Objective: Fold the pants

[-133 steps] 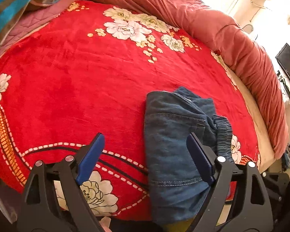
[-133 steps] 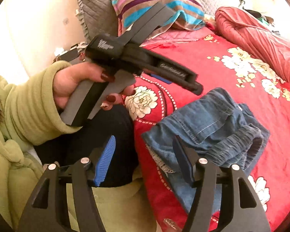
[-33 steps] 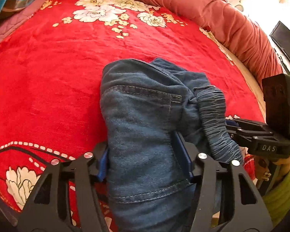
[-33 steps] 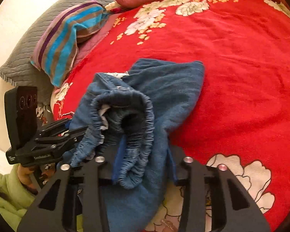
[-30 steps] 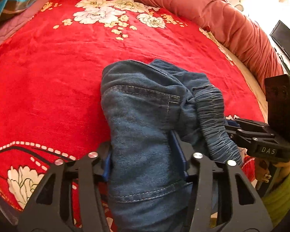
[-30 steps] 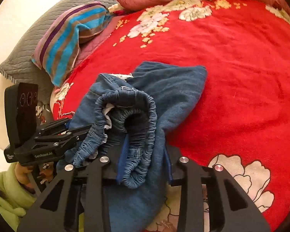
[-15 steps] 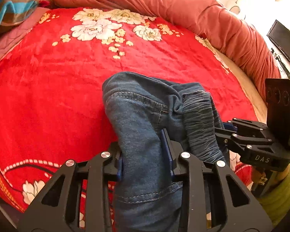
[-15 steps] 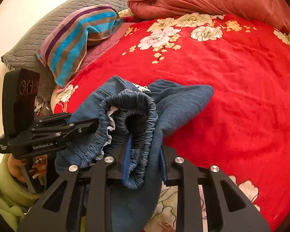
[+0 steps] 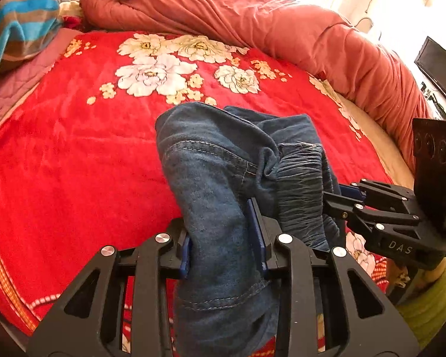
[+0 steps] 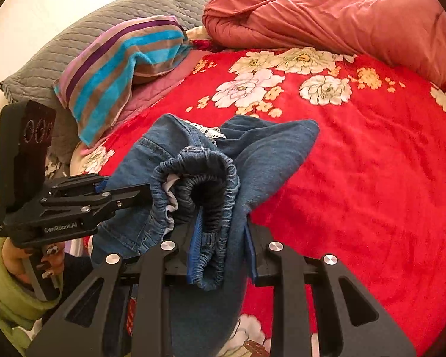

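Clearly both the left gripper (image 9: 223, 235) and the right gripper (image 10: 220, 247) clamp the bunched pants (image 9: 223, 160) above the red blanket (image 9: 74, 154), so the thick denim may slip out unevenly.

The left gripper (image 9: 223, 238) points down at a slant, its blue pads (image 9: 256, 232) pressed on a bunched fold of the pants (image 9: 211, 178). The right gripper (image 10: 220, 244) also tilts downward, its pads (image 10: 194, 244) clamped on the elastic waistband. The two sit close side by side, each in the other's view: the right one (image 9: 342, 196) at the right edge, the left one (image 10: 125, 192) at the left. A hand (image 10: 17, 255) in a green sleeve (image 10: 3, 291) grips the left handle.
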Demonstrator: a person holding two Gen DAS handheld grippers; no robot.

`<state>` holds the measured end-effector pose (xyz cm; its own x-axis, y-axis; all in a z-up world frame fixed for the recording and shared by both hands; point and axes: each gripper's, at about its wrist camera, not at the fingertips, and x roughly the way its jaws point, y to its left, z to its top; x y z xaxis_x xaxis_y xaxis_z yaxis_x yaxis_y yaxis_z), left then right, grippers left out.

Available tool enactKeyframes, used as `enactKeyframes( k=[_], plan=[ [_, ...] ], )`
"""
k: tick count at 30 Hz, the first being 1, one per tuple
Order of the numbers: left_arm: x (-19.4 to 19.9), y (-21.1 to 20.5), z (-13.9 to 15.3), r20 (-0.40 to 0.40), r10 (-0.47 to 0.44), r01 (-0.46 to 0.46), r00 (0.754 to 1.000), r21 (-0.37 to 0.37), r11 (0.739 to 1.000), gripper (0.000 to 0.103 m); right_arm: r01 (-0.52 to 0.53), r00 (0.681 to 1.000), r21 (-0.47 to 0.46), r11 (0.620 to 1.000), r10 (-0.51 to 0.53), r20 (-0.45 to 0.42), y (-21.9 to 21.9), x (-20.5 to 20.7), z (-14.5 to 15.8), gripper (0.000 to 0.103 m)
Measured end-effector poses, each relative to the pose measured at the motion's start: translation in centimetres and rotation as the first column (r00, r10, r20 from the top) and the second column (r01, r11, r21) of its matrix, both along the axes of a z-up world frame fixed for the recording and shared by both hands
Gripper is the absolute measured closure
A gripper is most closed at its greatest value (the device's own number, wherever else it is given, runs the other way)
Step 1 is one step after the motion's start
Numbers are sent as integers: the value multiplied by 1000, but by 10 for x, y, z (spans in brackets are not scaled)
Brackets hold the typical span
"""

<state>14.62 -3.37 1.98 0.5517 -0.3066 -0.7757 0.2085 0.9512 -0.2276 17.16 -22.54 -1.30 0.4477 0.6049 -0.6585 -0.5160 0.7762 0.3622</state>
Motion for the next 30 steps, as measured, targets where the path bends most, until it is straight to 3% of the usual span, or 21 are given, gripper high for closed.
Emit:
enactKeyframes(
  k=[18,27,30],
  plan=[
    [38,-1,1,31,29,-30,999,43,999,79,36,997,-97,995,-30,68,16,40,3,79],
    [44,4,-18,0,53,-53,999,81,995,77,103,995,-156,982,-99,33,14,48,-20,77],
    [45,6,-22,-9,59,-58,998,87,995,70,125,992,-161,979,-125,11,9,50,-28,71]
  ],
)
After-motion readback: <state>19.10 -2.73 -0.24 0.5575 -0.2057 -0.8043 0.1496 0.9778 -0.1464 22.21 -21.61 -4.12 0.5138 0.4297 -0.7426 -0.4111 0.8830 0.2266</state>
